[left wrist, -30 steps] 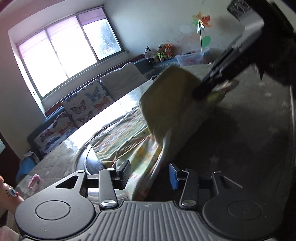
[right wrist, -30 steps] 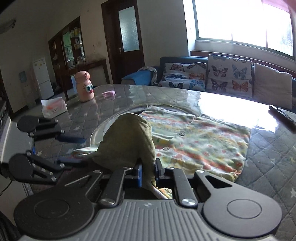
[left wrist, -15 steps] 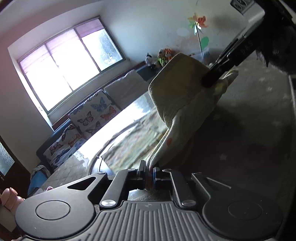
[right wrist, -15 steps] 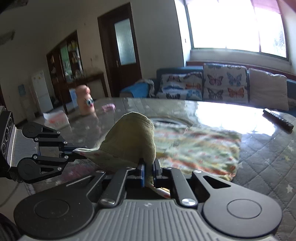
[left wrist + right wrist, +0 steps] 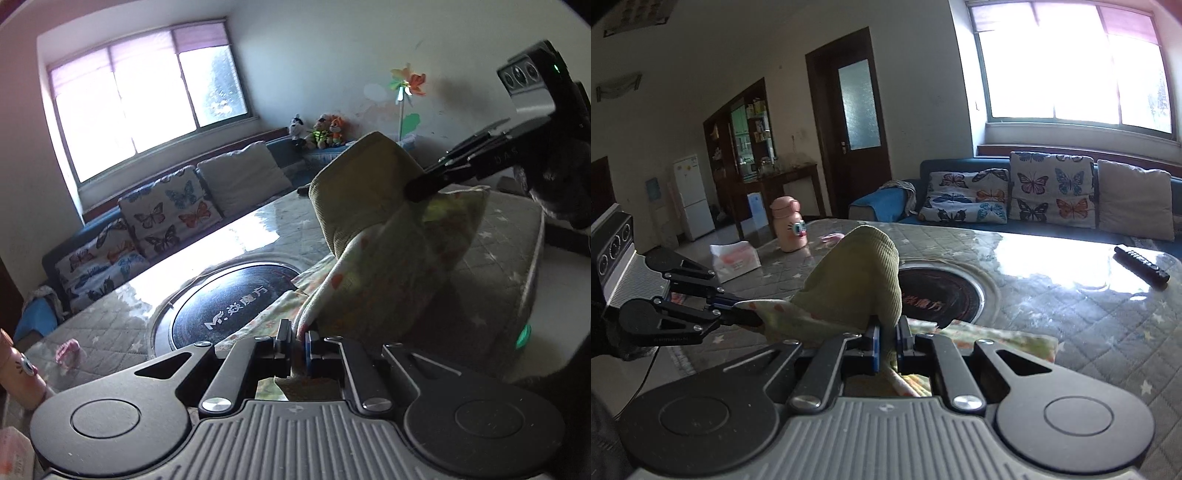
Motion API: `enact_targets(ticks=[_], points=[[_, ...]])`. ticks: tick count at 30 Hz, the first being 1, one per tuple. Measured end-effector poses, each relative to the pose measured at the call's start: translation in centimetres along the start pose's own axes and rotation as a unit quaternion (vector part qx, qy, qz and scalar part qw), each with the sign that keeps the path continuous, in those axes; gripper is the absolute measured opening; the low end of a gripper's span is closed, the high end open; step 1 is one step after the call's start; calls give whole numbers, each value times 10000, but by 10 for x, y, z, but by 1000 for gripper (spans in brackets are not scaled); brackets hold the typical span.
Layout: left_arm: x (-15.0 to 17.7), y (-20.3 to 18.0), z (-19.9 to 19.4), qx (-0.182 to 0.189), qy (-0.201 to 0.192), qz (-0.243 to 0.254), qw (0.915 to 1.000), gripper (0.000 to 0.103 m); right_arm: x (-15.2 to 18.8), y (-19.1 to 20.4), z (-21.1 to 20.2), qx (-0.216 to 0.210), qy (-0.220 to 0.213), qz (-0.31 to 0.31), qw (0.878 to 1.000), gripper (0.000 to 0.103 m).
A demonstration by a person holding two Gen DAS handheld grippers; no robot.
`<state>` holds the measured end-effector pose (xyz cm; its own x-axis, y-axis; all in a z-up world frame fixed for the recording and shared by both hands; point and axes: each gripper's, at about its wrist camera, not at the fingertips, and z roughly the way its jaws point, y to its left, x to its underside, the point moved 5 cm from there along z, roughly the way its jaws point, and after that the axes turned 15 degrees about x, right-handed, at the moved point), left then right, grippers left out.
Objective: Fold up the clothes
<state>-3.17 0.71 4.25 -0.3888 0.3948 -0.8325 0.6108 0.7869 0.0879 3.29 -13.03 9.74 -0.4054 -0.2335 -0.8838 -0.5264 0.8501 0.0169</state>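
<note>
On the quilted table I have both the left gripper and right gripper clamped on the floral shirt's lifted edge, whose trailing cloth may drag or bunch.

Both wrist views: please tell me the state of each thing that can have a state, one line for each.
left gripper: shut on the shirt's edge.
right gripper: shut on the shirt near its green collar.
shirt: lifted between both grippers, far end still on the table.
door: closed.
pink bottle: upright, lid on.
remote: lying flat on the table.
</note>
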Motion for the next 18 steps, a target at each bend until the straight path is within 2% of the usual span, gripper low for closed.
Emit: enact_targets(ticks=[5, 9, 13, 14, 15, 18], points=[[-7, 47, 29, -94, 145, -412, 9990, 8, -27, -10, 52, 34, 148, -169, 9997, 7], [-1, 83, 61, -169, 465, -757, 9959, 8, -38, -13, 107, 110, 407, -328, 9986, 7], [18, 110, 100, -159, 890, -1221, 9884, 9, -27, -16, 163, 292, 768, -214, 9964, 9], [24, 113, 106, -186, 967, -1304, 9866, 10, -20, -18, 176, 387, 842, -143, 9956, 12], [29, 115, 111, -223, 1037, -1372, 9849, 10, -16, -20, 182, 458, 865, -93, 9951, 16], [38, 120, 117, -307, 1110, -1501, 9819, 14, 3, -31, 190, 621, 1024, 91, 9928, 16]])
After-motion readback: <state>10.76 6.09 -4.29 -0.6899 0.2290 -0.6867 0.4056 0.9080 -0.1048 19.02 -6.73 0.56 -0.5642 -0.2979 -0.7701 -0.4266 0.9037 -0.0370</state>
